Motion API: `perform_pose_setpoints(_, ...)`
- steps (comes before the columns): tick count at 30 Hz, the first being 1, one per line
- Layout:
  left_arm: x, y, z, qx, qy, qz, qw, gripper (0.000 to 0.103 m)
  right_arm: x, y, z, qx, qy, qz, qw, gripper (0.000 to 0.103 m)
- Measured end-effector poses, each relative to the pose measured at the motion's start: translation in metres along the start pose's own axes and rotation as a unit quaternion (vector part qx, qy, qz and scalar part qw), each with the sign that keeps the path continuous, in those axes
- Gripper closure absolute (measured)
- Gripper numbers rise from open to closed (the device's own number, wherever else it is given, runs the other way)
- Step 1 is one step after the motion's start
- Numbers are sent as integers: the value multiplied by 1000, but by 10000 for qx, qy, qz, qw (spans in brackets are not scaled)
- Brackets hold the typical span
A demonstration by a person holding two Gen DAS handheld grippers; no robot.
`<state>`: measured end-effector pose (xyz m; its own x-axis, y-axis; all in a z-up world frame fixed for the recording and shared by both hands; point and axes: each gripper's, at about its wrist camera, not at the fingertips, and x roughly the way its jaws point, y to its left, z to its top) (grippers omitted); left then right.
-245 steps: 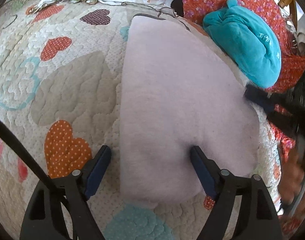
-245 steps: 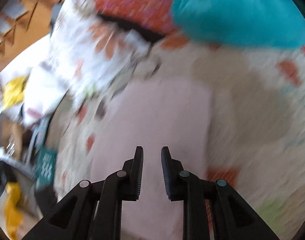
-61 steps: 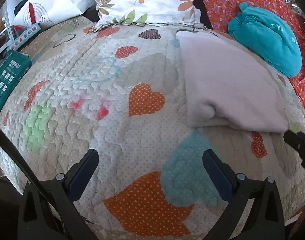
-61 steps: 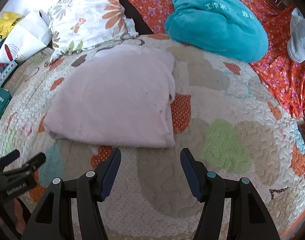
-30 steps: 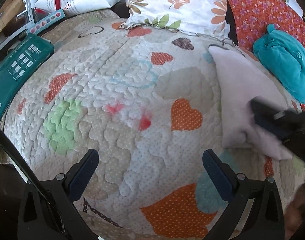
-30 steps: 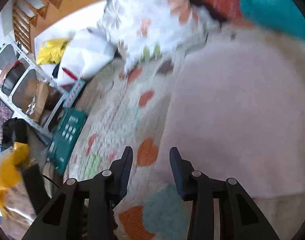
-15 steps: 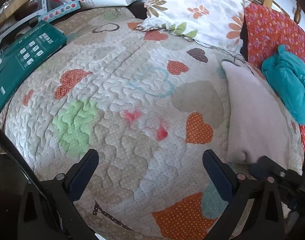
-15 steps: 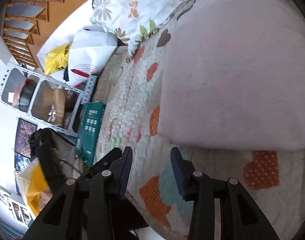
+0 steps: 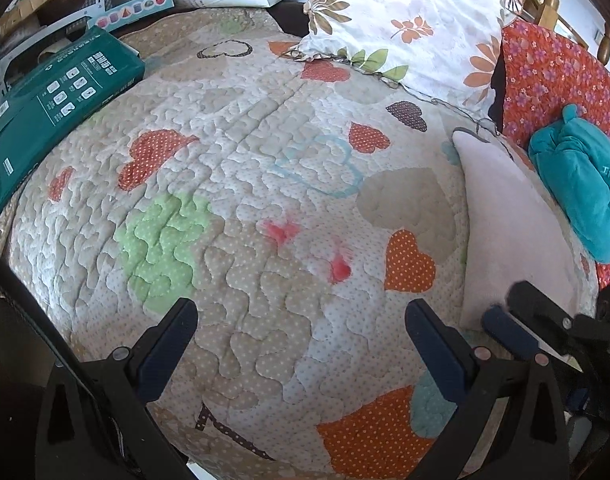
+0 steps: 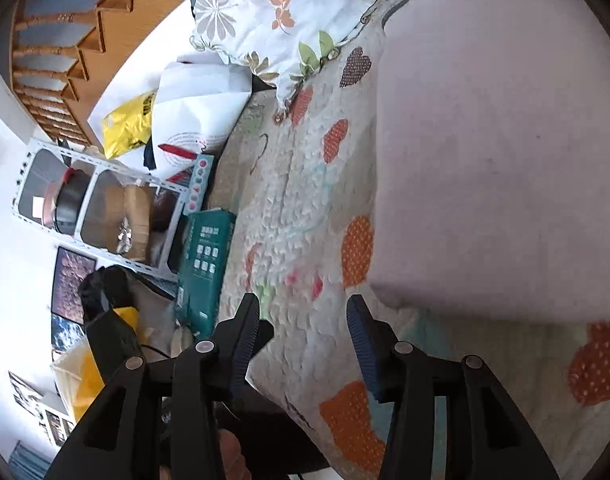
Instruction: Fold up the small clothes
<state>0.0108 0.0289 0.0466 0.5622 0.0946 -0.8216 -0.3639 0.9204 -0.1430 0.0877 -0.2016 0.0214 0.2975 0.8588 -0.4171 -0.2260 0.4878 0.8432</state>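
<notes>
**Both grippers open beside the folded pink garment**

The folded pink garment (image 9: 509, 232) lies on the heart-patterned quilt (image 9: 245, 184), at about 3 o'clock in the left wrist view. In the right wrist view it fills the side from 12 to 3 o'clock (image 10: 505, 140). Its near corner is rounded and rests flat on the quilt.

The left gripper (image 9: 301, 336) is wide open and holds nothing; only bare quilt is between its jaws. Compared with one second ago, this view has shifted: the garment now sits closer to the right edge, and more of the green box (image 9: 53, 100) shows at 10 o'clock. The floral pillow (image 9: 405, 20) is at 1 o'clock and the teal plush item (image 9: 581, 184) at 3 o'clock, just beside the garment.

The right gripper (image 10: 303, 326) is also open with nothing between its pads. Its jaws have just been opening, and the gap is clearly wider than half a second ago. The right pad is near the corner of the garment, but I cannot tell if it touches it. In the left wrist view this gripper (image 9: 505, 312) appears at 4 o'clock, at the near corner of the garment. One second ago it lay over the cloth higher up.
</notes>
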Motion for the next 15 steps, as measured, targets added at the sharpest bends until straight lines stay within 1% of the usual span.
perform_pose_setpoints(2,-1,1,0,-23,-14,3,10000,0,-12,6,0,-142,-95,36,9998,52)
perform_pose_setpoints(4,-1,2,0,-42,-32,19,10000,0,-30,14,4,-290,-337,82,9990,52)
perform_pose_setpoints(6,0,0,-1,-34,-22,17,10000,0,-47,18,10,-404,-649,-11,9971,52)
perform_pose_setpoints(8,2,-3,-3,36,14,11,10000,0,-48,11,17,-261,-776,-78,9966,52)
perform_pose_setpoints(10,3,-7,-5,140,15,43,9999,0,-39,-8,20,67,-677,-103,9976,48)
perform_pose_setpoints(11,3,-10,-6,190,2,67,9998,0,-31,-17,20,249,-536,-122,9982,46)
perform_pose_setpoints(12,2,-10,-7,207,-7,72,9998,0,-21,-30,18,522,-296,-287,9978,47)
perform_pose_setpoints(13,2,-10,-7,215,-19,71,9997,0,-12,-41,14,766,-85,-667,9948,51)
perform_pose_setpoints(14,1,-10,-7,207,-45,71,9998,0,-13,-44,12,784,-115,-716,9943,55)
perform_pose_setpoints(15,0,-10,-7,203,-68,76,9997,0,-17,-39,11,731,-175,-770,9942,55)
